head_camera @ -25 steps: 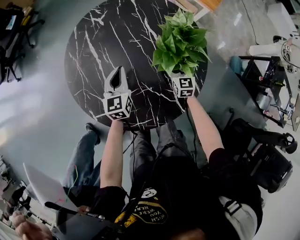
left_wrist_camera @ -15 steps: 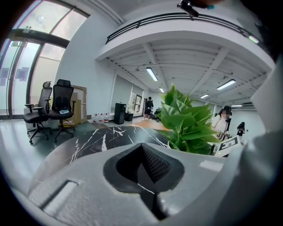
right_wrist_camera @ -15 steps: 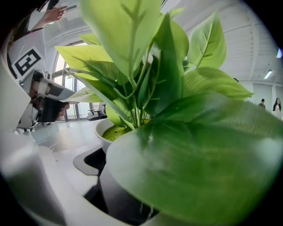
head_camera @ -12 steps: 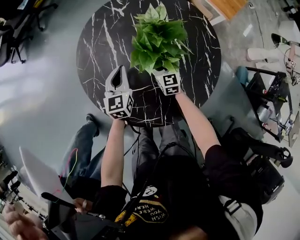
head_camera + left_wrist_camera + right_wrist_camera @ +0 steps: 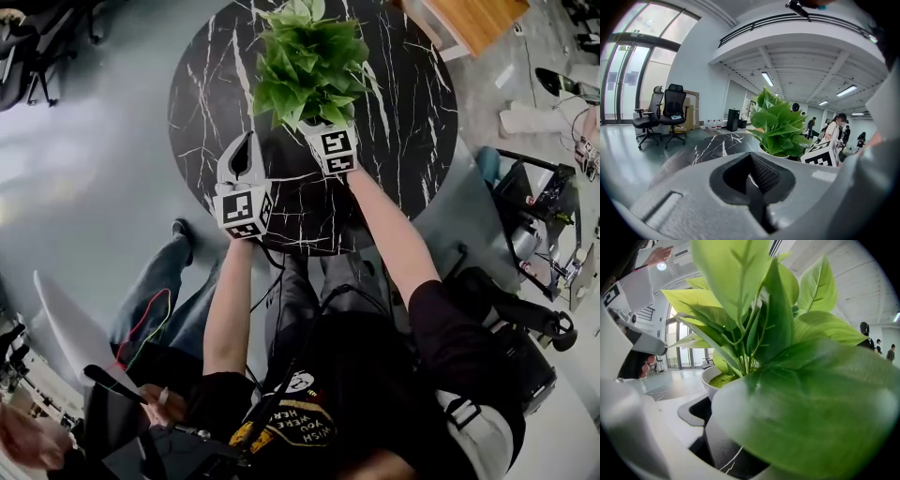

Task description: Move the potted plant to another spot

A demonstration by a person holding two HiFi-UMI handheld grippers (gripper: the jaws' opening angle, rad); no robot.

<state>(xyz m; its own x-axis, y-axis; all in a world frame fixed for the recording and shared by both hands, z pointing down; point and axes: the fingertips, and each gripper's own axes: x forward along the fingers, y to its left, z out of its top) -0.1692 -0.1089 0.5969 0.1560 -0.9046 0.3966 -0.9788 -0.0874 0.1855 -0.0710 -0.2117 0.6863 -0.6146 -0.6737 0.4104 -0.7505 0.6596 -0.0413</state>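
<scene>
The potted plant (image 5: 307, 58), leafy green in a white pot (image 5: 710, 377), is over the middle of the round black marble table (image 5: 408, 112). My right gripper (image 5: 334, 148) reaches in under the leaves and is shut on the pot; its jaw pad (image 5: 697, 411) lies against the pot's side, and a blurred leaf hides the other jaw. My left gripper (image 5: 246, 142) hovers over the table's near part, just left of the plant, shut with nothing in it. In the left gripper view the plant (image 5: 779, 123) is ahead to the right of the left gripper (image 5: 753, 180).
Black office chairs (image 5: 37, 42) stand at the far left on the grey floor. A wooden piece (image 5: 473, 19) sits beyond the table at the right. Dark chairs and gear (image 5: 534, 225) crowd the right side. A seated person's legs (image 5: 150, 309) are at my left.
My right gripper has carried the plant from the table's right edge leftward to its middle, closer to the left gripper. The left gripper has stayed shut in about the same place.
</scene>
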